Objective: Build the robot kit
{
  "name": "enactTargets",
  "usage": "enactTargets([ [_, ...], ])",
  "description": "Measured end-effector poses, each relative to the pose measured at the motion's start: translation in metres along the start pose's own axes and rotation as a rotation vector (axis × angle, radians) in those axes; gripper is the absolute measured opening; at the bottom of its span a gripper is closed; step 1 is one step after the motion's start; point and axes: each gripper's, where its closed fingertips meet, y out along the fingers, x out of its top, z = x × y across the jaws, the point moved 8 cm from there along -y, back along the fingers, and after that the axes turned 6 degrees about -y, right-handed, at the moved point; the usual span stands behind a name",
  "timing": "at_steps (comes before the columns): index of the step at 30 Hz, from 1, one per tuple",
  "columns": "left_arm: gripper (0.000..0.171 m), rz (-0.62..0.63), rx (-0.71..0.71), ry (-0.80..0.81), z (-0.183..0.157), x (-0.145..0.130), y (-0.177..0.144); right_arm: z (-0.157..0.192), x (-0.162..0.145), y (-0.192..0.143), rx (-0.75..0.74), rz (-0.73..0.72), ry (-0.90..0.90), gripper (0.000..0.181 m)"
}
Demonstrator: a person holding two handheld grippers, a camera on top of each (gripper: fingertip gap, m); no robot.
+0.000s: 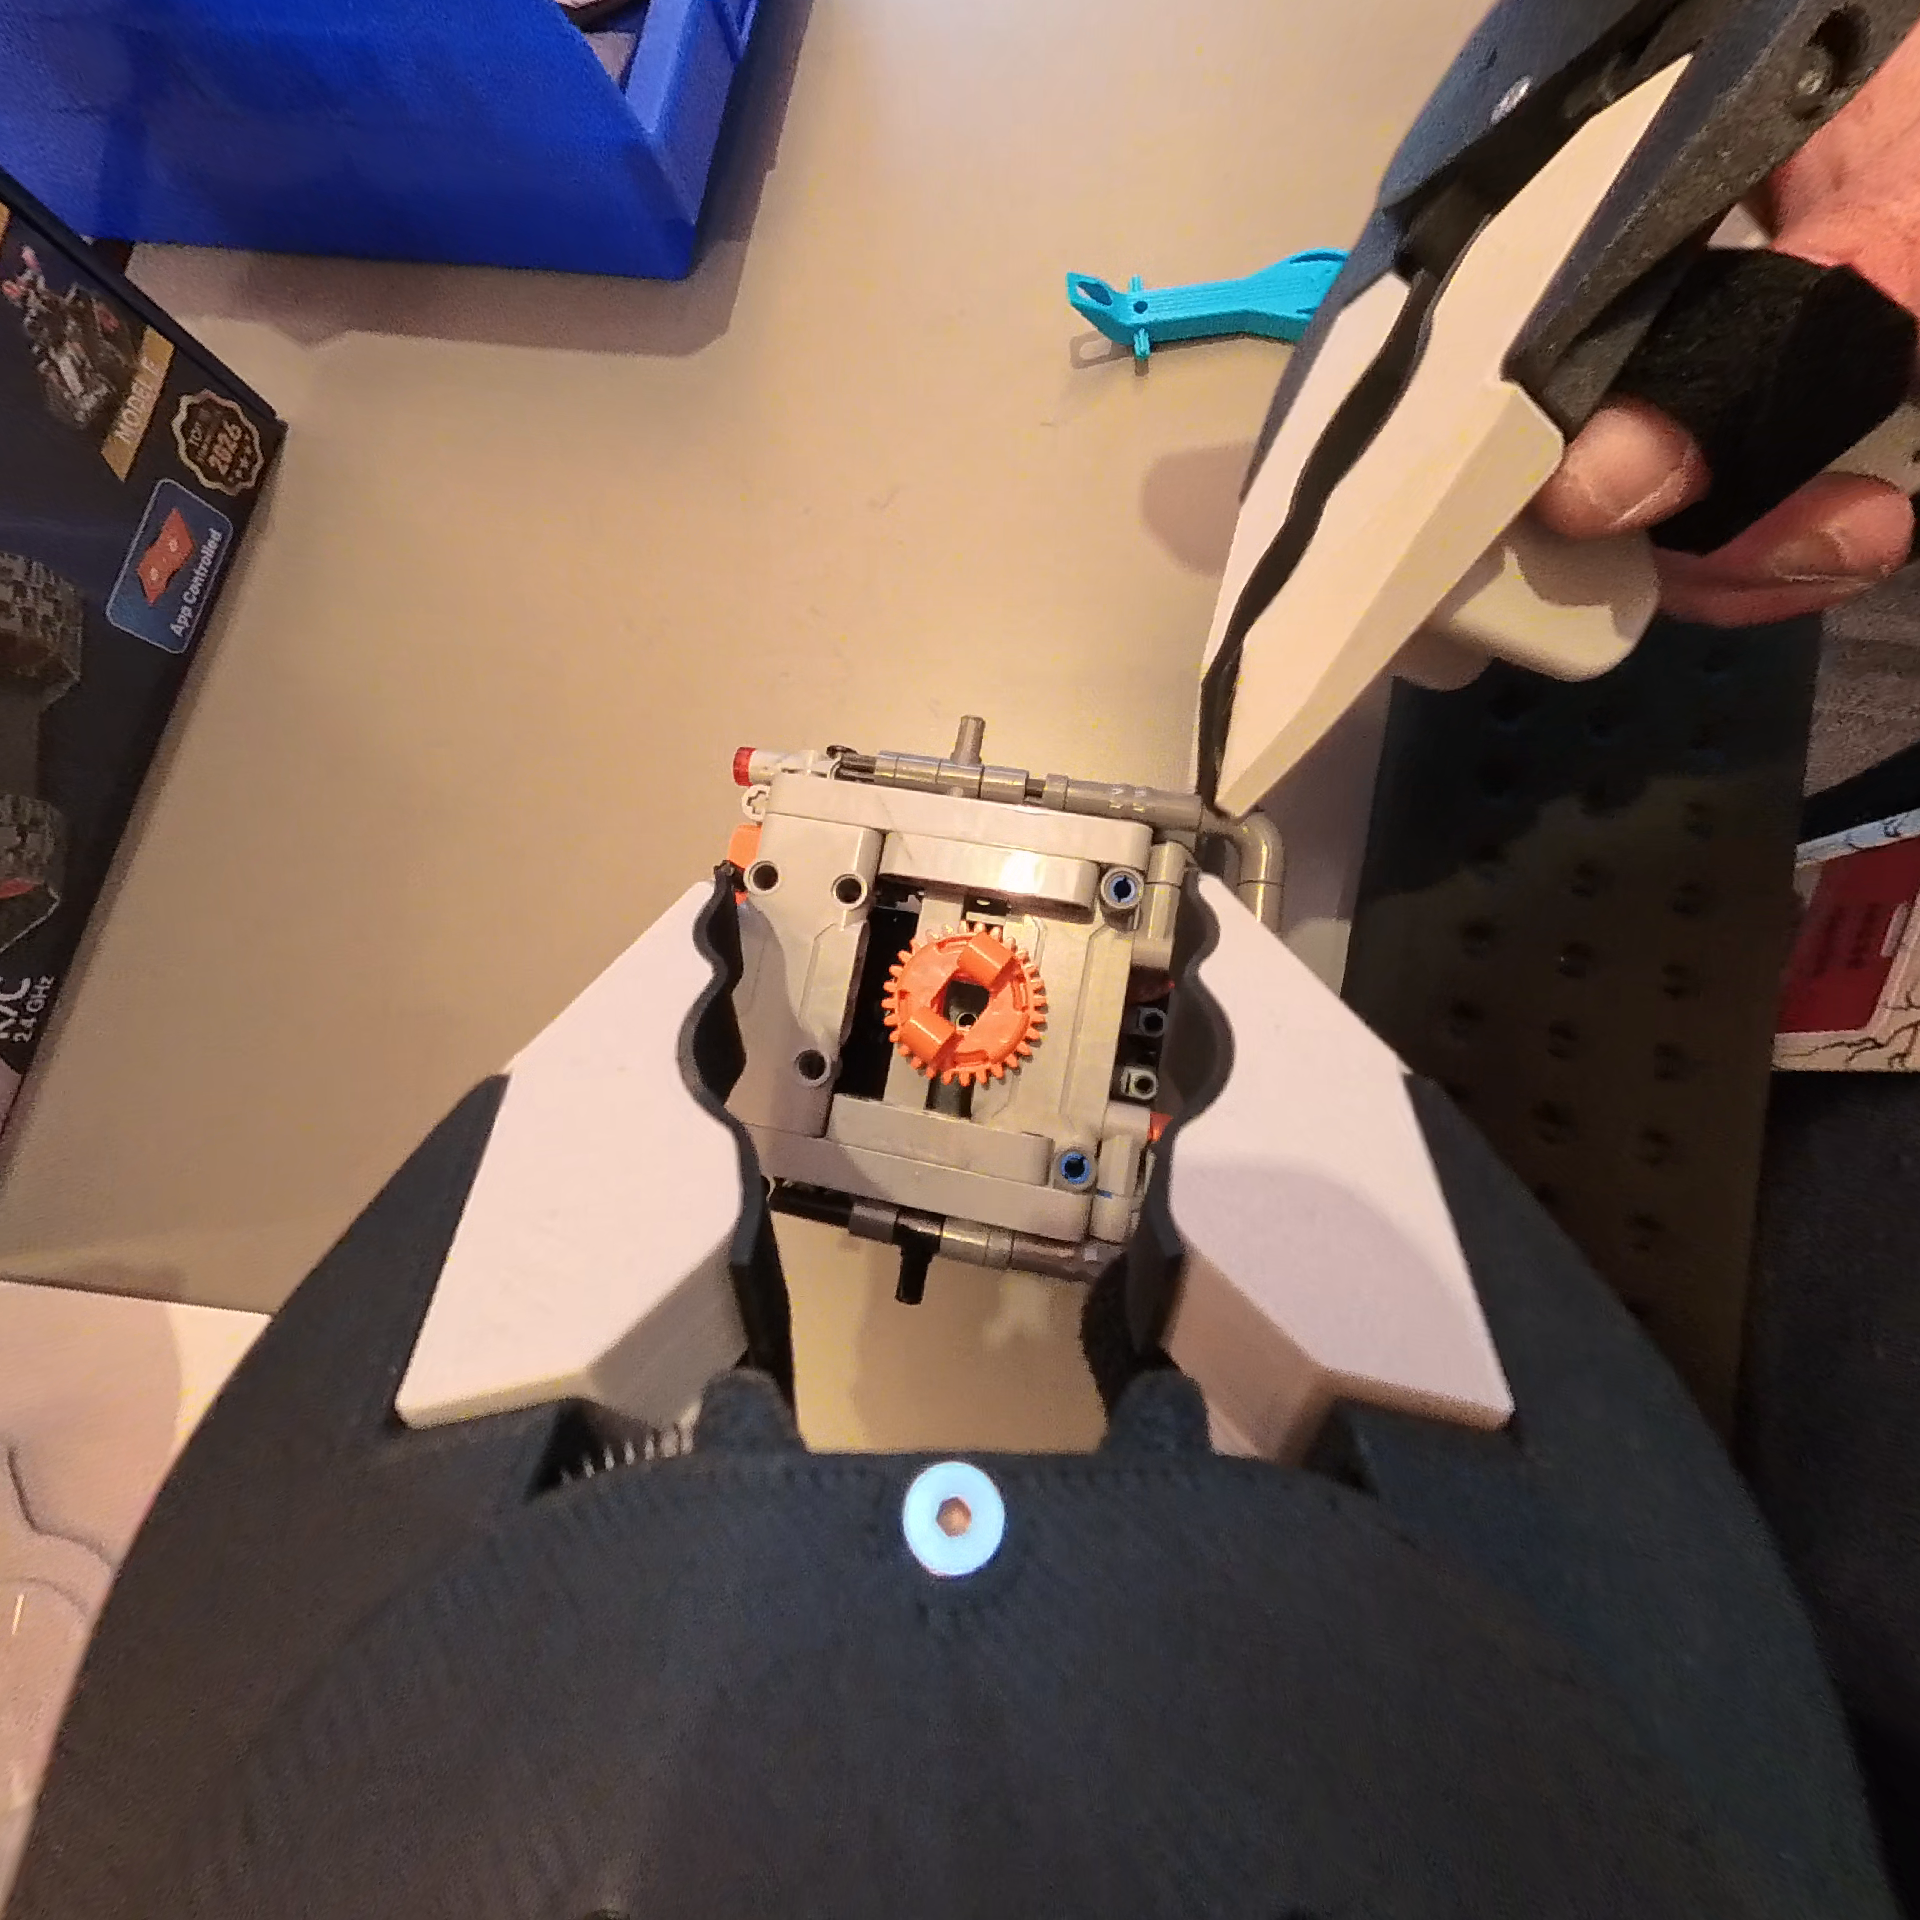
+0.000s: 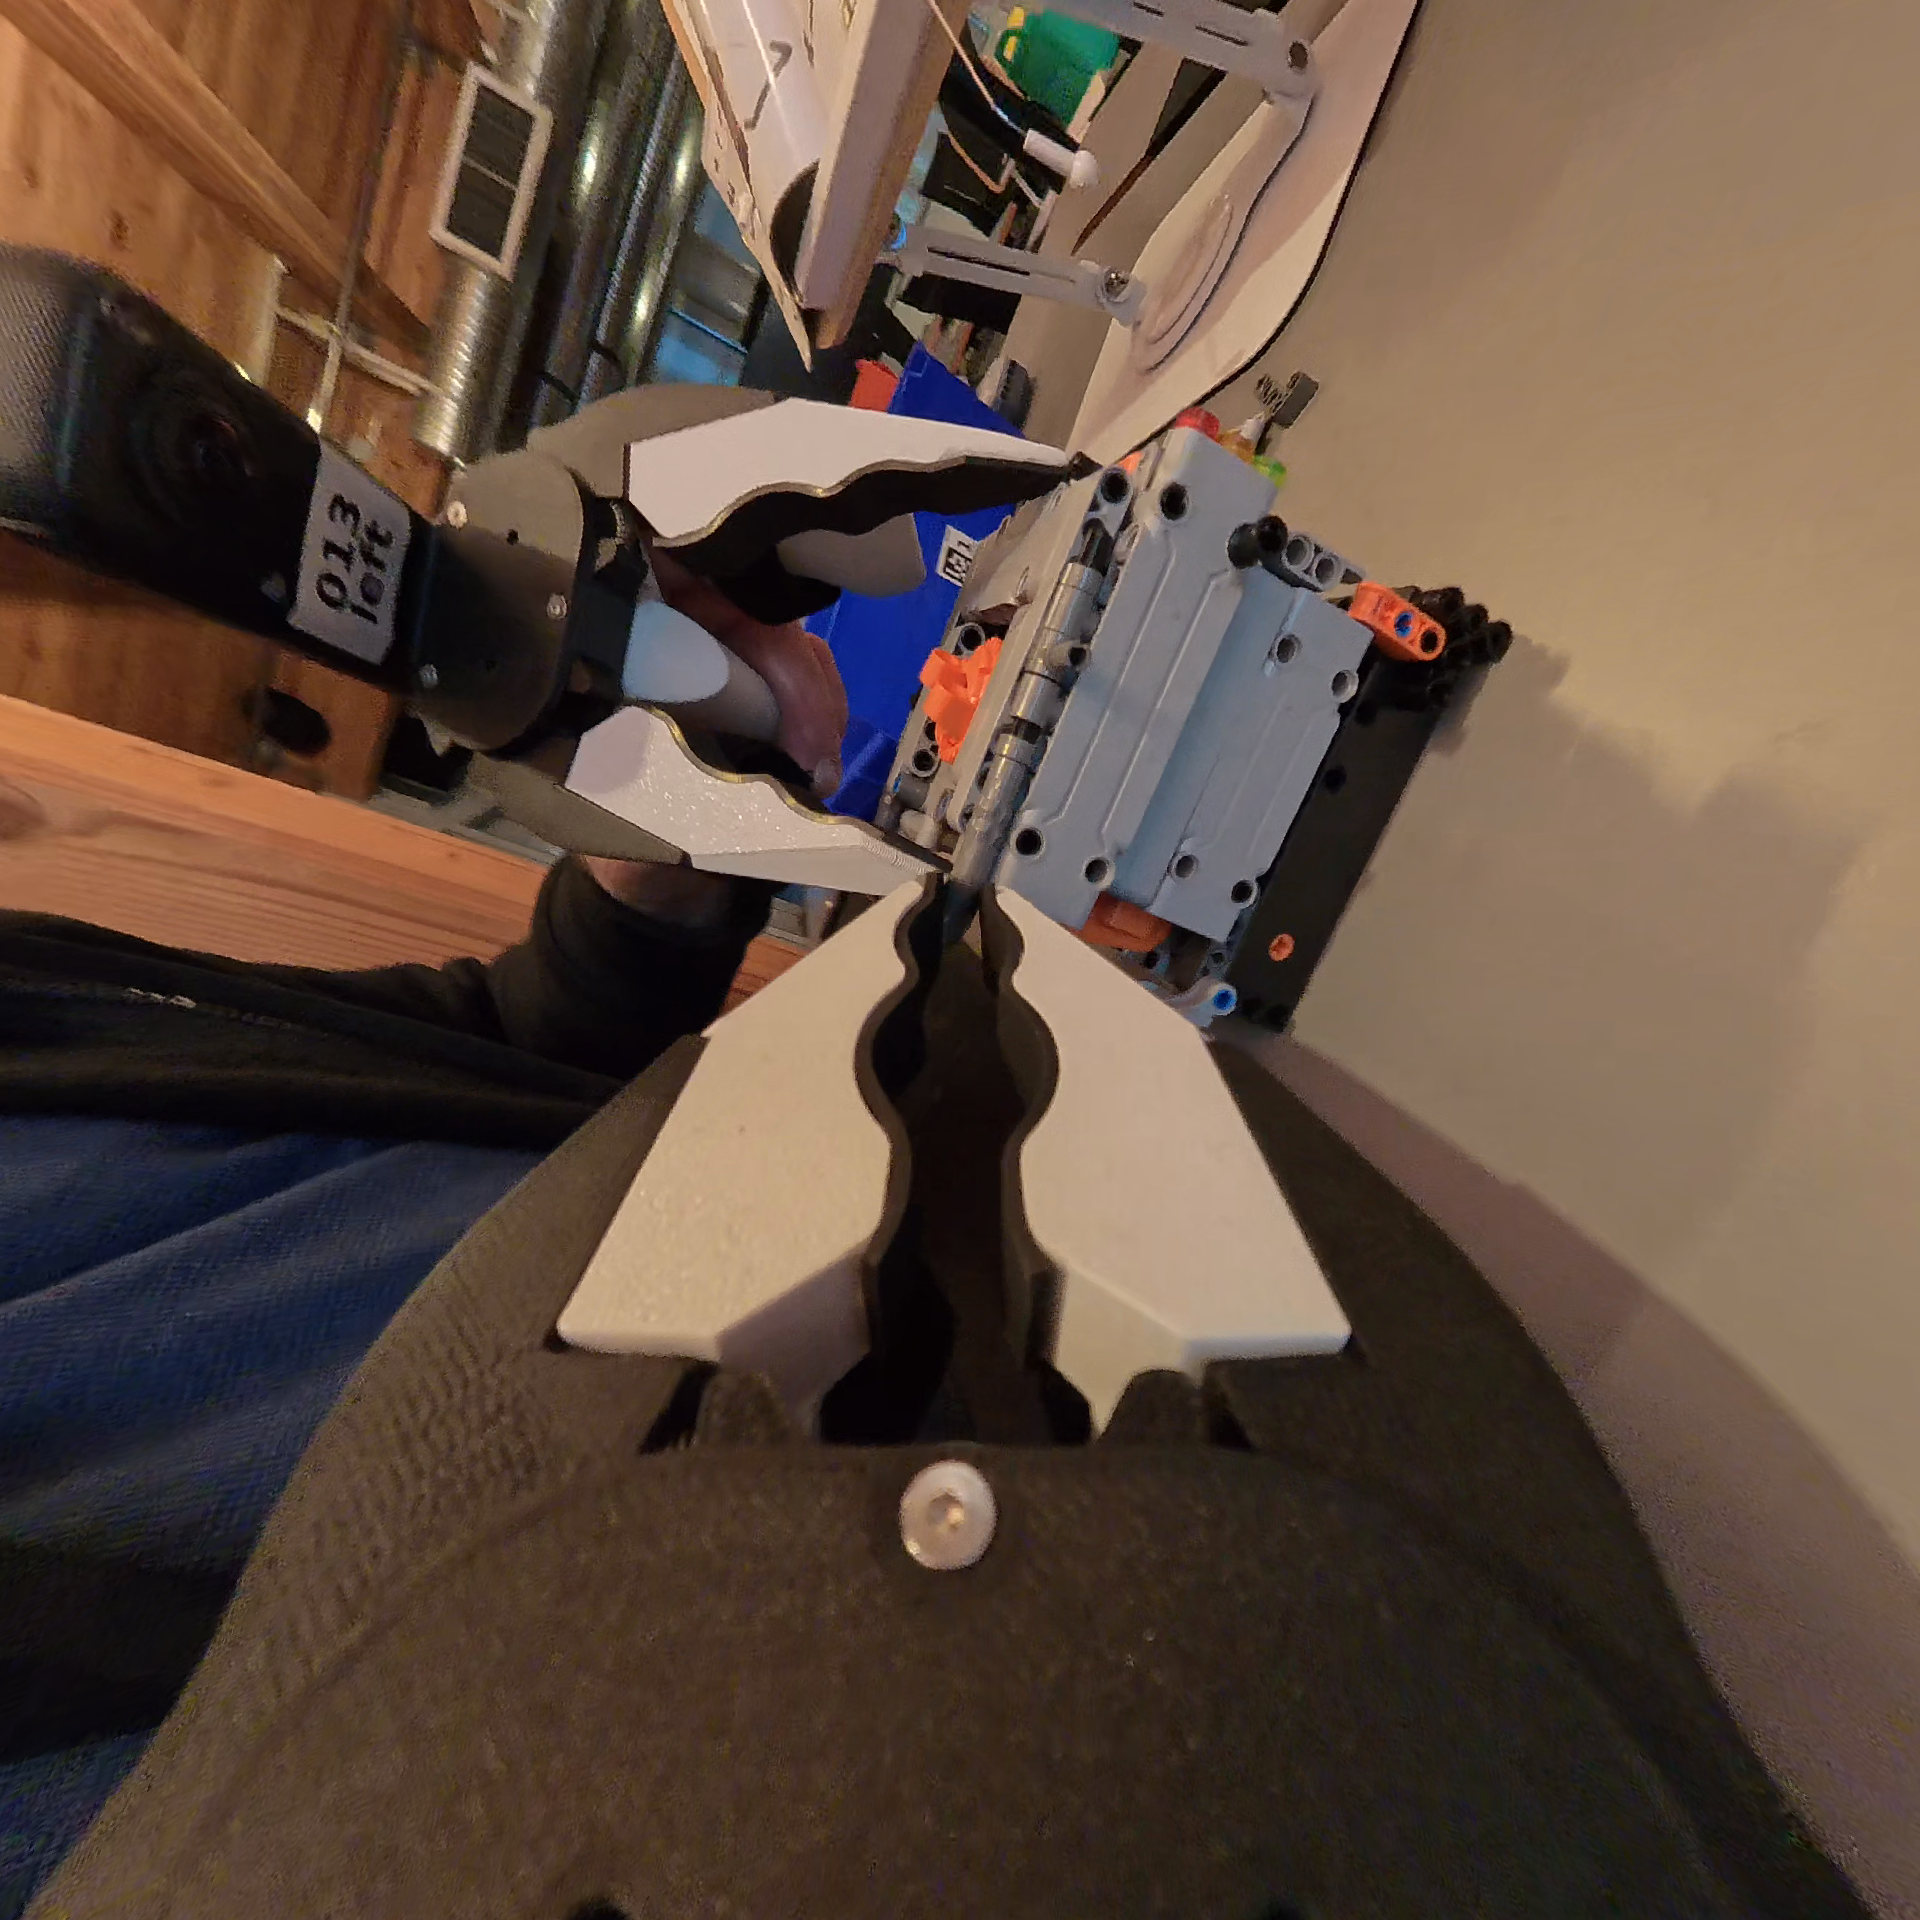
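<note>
My left gripper (image 1: 956, 894) is shut on a grey building-brick assembly (image 1: 997, 852) with an orange gear (image 1: 966, 1003) in its middle, its fingers pressing the left and right sides. The assembly is held over the beige table (image 1: 623, 623). My right gripper (image 2: 951, 899) comes in from the upper right in the left wrist view (image 1: 1218, 795). Its tips are pinched on the end of a grey axle (image 2: 987, 810) along the assembly's edge. The right wrist view shows the assembly (image 2: 1164, 675) from the side, with black and orange parts behind it, and the left gripper (image 2: 997, 665) clamped across it.
A blue bin (image 1: 364, 114) stands at the far left and a dark printed box (image 1: 94, 520) at the left edge. A turquoise plastic tool (image 1: 1195, 307) lies beyond the assembly. A black perforated board (image 1: 1558, 987) is at the right. A person's hand (image 1: 1766, 520) holds the right gripper.
</note>
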Motion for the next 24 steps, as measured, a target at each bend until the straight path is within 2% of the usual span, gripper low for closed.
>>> enactTargets([
  [2,0.081,-0.008,0.007,-0.008,0.0,-0.0003,-0.0001,-0.0017,-0.0022,-0.0003,0.032,-0.009,0.059,0.014],
  [5,0.081,-0.018,0.013,-0.017,-0.0007,0.0001,0.0004,-0.001,-0.0072,0.0038,0.042,-0.02,0.084,0.007],
  [17,0.079,-0.046,0.011,-0.057,-0.0007,0.0006,0.0018,-0.0048,-0.0087,0.004,0.088,-0.071,0.136,0.004],
  [24,0.078,-0.062,-0.012,-0.071,-0.0019,0.0023,0.0036,-0.0064,-0.0081,0.0003,0.11,-0.036,0.077,0.005],
])
